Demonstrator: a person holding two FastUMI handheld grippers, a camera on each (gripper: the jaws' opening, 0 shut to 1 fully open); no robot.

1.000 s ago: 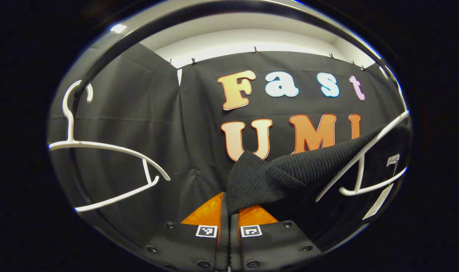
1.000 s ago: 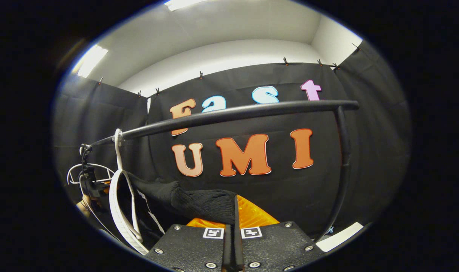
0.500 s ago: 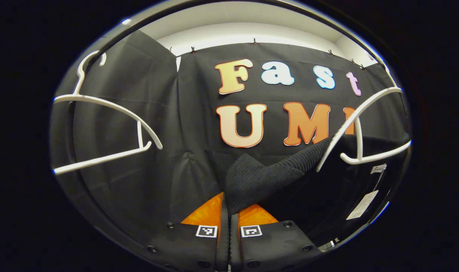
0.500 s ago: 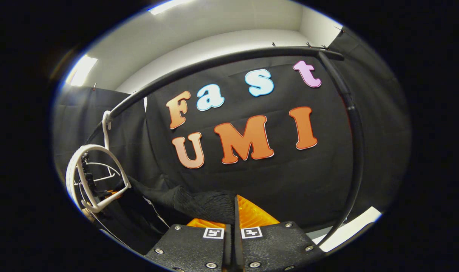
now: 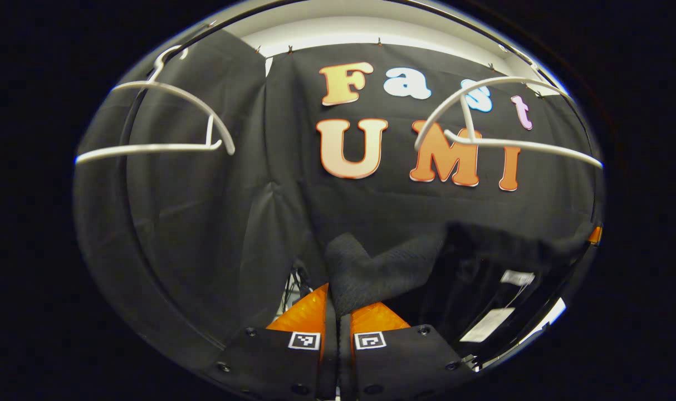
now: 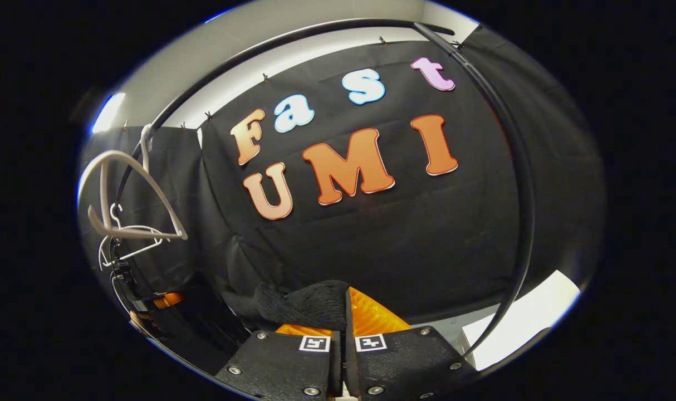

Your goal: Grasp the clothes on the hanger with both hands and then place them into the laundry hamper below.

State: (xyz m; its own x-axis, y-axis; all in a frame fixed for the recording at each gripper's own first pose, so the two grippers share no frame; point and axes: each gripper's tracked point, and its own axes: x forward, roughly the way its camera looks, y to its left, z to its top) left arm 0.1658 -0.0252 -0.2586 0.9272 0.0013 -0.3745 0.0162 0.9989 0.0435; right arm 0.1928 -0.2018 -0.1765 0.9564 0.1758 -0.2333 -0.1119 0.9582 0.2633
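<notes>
In the left gripper view, the left gripper has its jaws pressed together on a fold of the black garment, which stretches from the tips toward 3 o'clock. One bare white hanger hangs at 10 o'clock, another at 1 o'clock, above the cloth. In the right gripper view, the right gripper pinches the garment too; the cloth trails toward 9 o'clock. A black rail arcs overhead.

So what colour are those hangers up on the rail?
White; the hangers show best in the left gripper view, hanging bare.
</notes>
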